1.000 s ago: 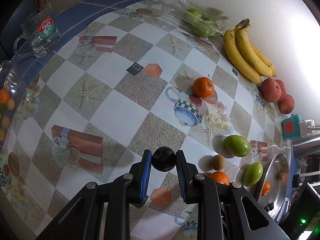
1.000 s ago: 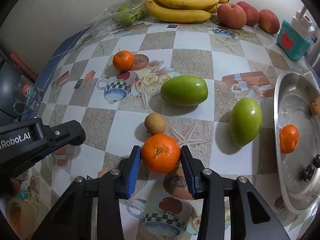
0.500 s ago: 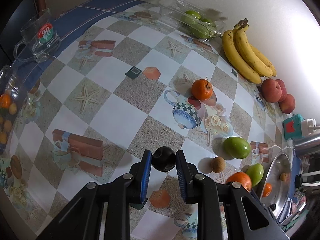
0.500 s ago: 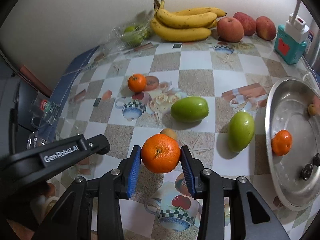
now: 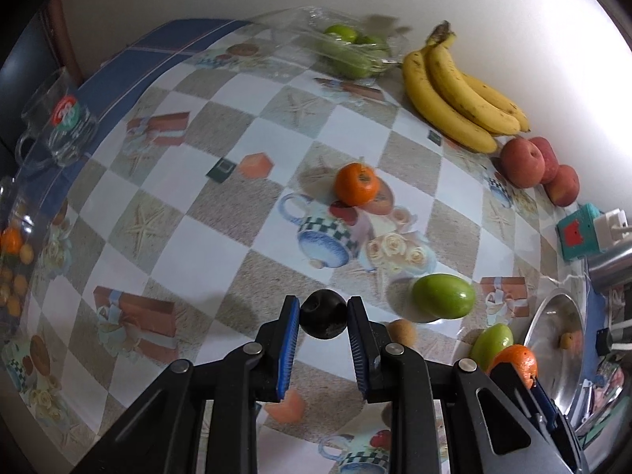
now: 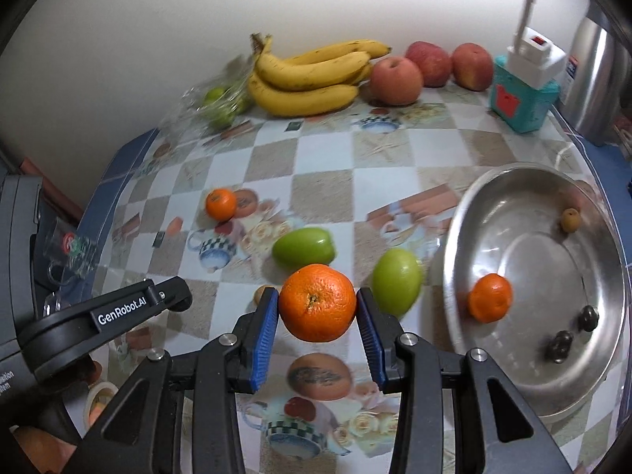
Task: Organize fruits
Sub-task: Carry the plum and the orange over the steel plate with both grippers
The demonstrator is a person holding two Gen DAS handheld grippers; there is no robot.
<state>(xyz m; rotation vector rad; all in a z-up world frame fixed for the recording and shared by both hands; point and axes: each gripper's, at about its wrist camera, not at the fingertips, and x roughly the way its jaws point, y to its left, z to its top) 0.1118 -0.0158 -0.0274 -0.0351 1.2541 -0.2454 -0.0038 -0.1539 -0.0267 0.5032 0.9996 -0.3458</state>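
My left gripper (image 5: 322,318) is shut on a small dark round fruit (image 5: 323,320), held above the patterned tablecloth. My right gripper (image 6: 317,303) is shut on an orange (image 6: 317,302), lifted over the table just left of the steel bowl (image 6: 525,181); that orange (image 5: 515,361) also shows at the lower right of the left wrist view. The bowl holds a small orange (image 6: 489,297), two dark fruits (image 6: 559,345) and a small brown fruit (image 6: 570,219). On the cloth lie two green fruits (image 6: 304,248) (image 6: 396,281), another orange (image 6: 220,204) and a small brown fruit (image 5: 402,331).
Bananas (image 6: 308,75), three red apples (image 6: 396,81) and a clear bag of green fruit (image 6: 215,102) line the wall. A teal socket block with a white plug (image 6: 523,94) and a steel kettle (image 6: 592,75) stand at the back right. A glass mug (image 5: 63,126) sits at the left edge.
Both grippers have risen with their fruit. The right one has carried the orange off the cloth and toward the steel bowl; the left one has drifted right with the dark fruit.
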